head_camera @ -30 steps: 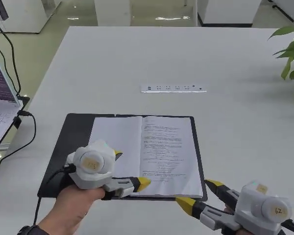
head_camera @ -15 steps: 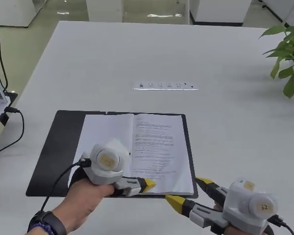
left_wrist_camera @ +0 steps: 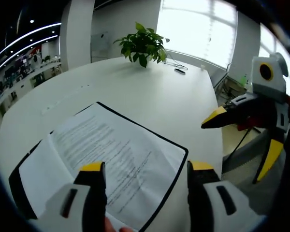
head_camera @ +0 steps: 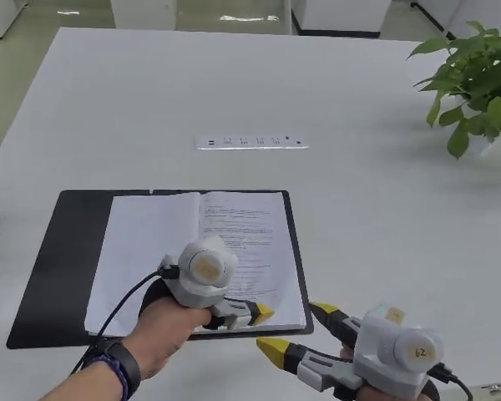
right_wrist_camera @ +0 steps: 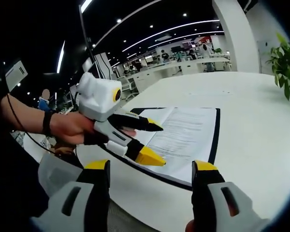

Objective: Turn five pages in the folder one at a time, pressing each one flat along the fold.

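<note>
Rightward past the fold comes the left gripper, jaws wide apart and empty above the right page's bottom edge. Right gripper hovers equally agape, holding nothing, just off the folder's near right corner. It lies open, flat on the white table. Sheets look thin, light and floppy, easily creased, so pinch the free corner. Cover: matte black, stiff, rectangular.

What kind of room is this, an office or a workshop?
Most likely an open-plan office or meeting area: a large white table with a power strip on it, a potted plant at its edge, and rows of desks under ceiling strip lights beyond.
</note>
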The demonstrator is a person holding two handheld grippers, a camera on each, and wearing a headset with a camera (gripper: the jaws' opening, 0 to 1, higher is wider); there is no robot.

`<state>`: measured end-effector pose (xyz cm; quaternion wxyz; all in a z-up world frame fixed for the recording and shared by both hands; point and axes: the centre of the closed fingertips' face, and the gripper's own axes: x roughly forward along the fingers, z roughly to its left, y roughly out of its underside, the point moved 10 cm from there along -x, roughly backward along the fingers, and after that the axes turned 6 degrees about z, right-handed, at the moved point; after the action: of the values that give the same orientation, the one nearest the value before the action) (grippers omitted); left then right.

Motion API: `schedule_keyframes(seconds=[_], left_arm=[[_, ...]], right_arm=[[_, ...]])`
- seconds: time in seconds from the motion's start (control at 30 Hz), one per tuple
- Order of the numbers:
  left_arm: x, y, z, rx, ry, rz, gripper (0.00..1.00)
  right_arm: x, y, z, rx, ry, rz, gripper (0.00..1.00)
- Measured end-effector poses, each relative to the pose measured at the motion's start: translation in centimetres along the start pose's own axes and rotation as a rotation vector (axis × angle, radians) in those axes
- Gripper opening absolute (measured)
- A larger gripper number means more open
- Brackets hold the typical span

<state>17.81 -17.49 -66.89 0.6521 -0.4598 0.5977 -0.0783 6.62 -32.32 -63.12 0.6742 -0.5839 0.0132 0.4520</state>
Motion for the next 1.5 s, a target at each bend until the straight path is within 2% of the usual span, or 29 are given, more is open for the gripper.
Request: schedule_keyframes(seconds=[0.3, 0.4, 0.5, 0.57, 0.7, 0.83, 0.97, 1.17, 1.37, 1.5], left_arm=[[3.7, -0.1, -0.8, 0.031, 0.006, 0.067, 0.7], [4.7, 0.2, -1.1, 0.038, -0.018, 0.108, 0.7], [5.1, 0.5, -1.3, 0.028, -0.037, 0.114, 0.7], [5.3, 0.9, -1.3, 0.055, -0.06, 0.138, 0.69], [5.2, 0.9, -1.2, 0.032, -0.059, 0.114, 0.69], [5.1, 0.9, -0.8, 0.021, -0.062, 0.107, 0.63], [5.1, 1.1, -0.8, 0.055, -0.075, 0.109, 0.61], [5.1, 1.3, -0.9, 0.061, -0.086, 0.091, 0.61], [4.9, 1.4, -0.2, 0.039, -0.1, 0.077, 0.53], [4.9, 1.4, -0.1, 0.031, -0.097, 0.077, 0.5]], right_arm=[[-0.8, 0.6, -0.7, 0.025, 0.023, -0.004, 0.68], [-0.8, 0.9, -0.8, 0.032, 0.023, 0.003, 0.68], [-0.8, 1.1, -0.9, 0.034, 0.021, 0.01, 0.67], [-0.9, 1.1, -1.0, 0.035, 0.02, 0.01, 0.67], [-1.0, 1.3, -1.3, 0.046, 0.017, 0.005, 0.67], [-1.0, 1.3, -1.6, 0.057, 0.008, 0.004, 0.66], [-0.7, 1.2, -1.8, 0.057, -0.009, 0.011, 0.66], [-0.1, 1.0, -2.5, 0.056, -0.028, 0.016, 0.64], [1.0, 0.5, -3.7, 0.07, -0.044, 0.01, 0.63], [2.0, 0.2, -5.0, 0.079, -0.042, 0.018, 0.61]])
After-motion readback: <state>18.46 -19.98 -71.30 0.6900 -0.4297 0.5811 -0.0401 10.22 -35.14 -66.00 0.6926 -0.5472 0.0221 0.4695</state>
